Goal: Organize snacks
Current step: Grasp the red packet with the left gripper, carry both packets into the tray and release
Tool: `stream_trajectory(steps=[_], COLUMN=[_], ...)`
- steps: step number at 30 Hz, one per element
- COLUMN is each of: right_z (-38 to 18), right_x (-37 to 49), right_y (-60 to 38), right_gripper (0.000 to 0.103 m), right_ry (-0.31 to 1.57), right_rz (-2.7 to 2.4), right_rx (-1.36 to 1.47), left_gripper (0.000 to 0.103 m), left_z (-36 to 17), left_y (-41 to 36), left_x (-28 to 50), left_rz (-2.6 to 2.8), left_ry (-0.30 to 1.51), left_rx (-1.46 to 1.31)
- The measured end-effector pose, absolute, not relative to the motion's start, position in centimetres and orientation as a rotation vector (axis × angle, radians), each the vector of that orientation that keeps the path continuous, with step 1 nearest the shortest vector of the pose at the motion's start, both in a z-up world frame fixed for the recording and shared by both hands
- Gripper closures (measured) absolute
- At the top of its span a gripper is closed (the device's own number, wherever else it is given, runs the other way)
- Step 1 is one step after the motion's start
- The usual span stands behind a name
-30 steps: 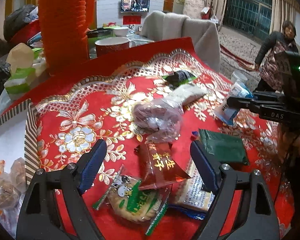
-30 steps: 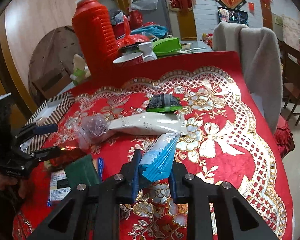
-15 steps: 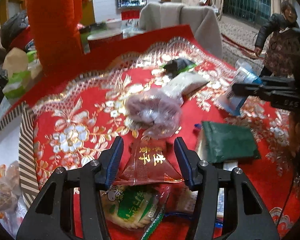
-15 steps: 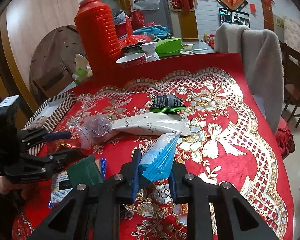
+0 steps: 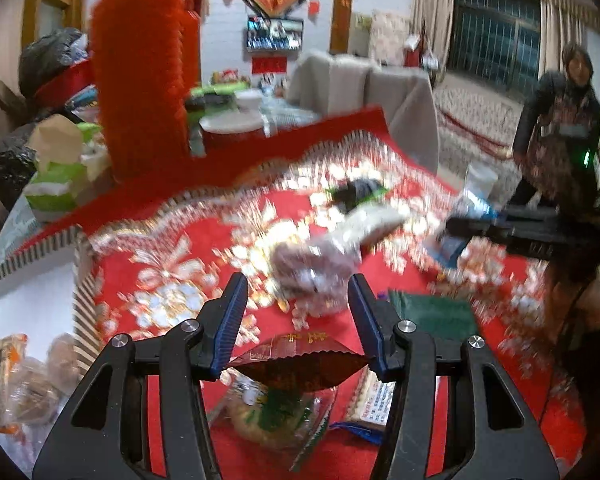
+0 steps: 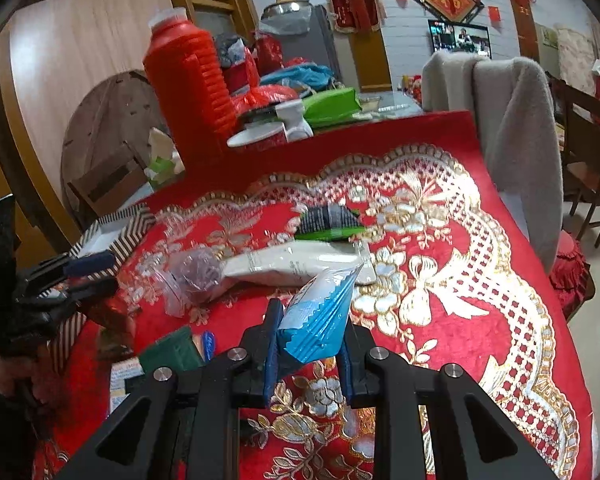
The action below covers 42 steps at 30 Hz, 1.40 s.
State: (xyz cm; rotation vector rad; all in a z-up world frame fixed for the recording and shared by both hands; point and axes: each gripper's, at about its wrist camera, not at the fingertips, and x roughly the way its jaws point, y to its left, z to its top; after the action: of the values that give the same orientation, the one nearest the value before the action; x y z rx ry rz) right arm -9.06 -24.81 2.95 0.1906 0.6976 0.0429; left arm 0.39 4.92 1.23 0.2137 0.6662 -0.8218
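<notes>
Red tablecloth [image 6: 440, 280]; blue packet [image 6: 320, 320] points up-right.

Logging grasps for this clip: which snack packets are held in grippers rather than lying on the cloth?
Two: the dark red foil packet, in the left gripper, and the blue-and-white packet, in the right gripper.

Two tools [image 5: 296, 322] [image 6: 310, 344], one red jug [image 6: 188, 76], one striped box [image 6: 112, 228]

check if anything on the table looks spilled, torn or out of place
Nothing looks spilled or torn. The snack packets lie scattered loose on the red tablecloth, and the white packet rests partly against the clear bag. The left gripper holds a red packet; the right gripper holds a blue packet.
</notes>
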Motion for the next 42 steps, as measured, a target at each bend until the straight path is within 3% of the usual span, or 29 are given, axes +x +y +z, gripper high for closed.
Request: stream_trajectory(steps=[8, 20, 28, 42], right_z=[6.3, 7.0, 4.9, 1.2], right_x=[-8.9, -3.2, -2.1, -2.5], right_y=[-21.5, -4.9, 5.5, 8.8], right_gripper=[0.080, 0.080, 0.080, 0.080], right_ry=[0.583, 0.656, 0.682, 0.765], right_rz=[0.133, 0.404, 0.557, 0.660], right_rx=[0.241, 0.236, 0.220, 0.193], left_gripper=[0.051, 0.051, 0.051, 0.051], left_z=[4.5, 5.1, 3.0, 2.6], left_y=[13.0, 26.4, 28.3, 27.8], left_x=[2.9, 6.7, 8.2, 8.2], left_rz=[-0.708, -0.507, -0.427, -0.399], left_ry=[0.609, 0.564, 0.622, 0.625], left_rx=[0.082, -0.072, -0.072, -0.050])
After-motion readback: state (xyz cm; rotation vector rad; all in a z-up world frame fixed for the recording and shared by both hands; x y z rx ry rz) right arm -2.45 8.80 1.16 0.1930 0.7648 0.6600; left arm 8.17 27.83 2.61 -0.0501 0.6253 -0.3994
